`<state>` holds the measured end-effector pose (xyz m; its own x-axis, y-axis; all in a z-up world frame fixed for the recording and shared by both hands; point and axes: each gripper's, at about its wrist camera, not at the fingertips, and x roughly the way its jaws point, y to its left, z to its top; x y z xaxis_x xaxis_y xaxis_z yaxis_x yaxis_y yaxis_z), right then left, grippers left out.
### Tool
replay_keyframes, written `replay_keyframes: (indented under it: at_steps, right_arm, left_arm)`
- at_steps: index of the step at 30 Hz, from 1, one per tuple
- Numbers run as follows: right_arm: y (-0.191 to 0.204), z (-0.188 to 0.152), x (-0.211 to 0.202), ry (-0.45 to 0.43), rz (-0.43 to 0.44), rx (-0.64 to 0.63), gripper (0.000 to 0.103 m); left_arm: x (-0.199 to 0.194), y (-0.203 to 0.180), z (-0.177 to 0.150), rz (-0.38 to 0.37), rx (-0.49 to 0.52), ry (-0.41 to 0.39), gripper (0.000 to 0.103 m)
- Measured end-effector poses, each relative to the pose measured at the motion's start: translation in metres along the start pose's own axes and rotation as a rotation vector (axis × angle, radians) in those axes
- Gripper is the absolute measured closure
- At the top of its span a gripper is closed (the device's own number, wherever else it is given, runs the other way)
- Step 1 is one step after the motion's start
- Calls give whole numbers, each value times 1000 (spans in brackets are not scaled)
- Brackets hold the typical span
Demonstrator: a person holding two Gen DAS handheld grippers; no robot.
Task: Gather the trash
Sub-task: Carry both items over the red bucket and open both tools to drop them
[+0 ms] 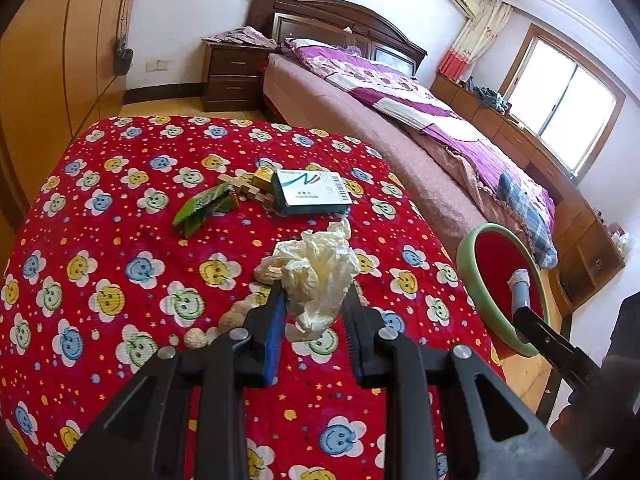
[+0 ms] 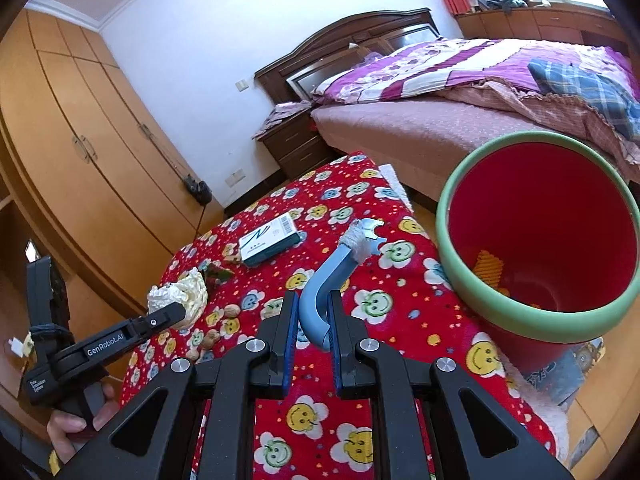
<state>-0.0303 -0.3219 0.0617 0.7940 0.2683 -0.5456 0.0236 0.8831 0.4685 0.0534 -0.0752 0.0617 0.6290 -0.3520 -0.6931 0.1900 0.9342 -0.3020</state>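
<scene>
My left gripper is shut on a crumpled cream plastic bag and holds it just above the red smiley tablecloth. The bag also shows in the right wrist view. My right gripper is shut on the curved blue handle of a red bin with a green rim, held tilted at the table's right edge. The bin also shows in the left wrist view. Something orange lies inside the bin.
On the table lie a white and teal box, a green wrapper, wooden blocks and nut shells. A bed stands beyond the table, a wardrobe to the left.
</scene>
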Motion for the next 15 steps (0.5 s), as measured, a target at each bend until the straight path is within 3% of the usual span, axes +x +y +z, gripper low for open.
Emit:
replay_keyframes:
  at_steps: [15]
  right_arm:
    - [-37,4,-17,-40,-43,83,89]
  left_arm:
    - [20,-38,0,-40,72,30,76]
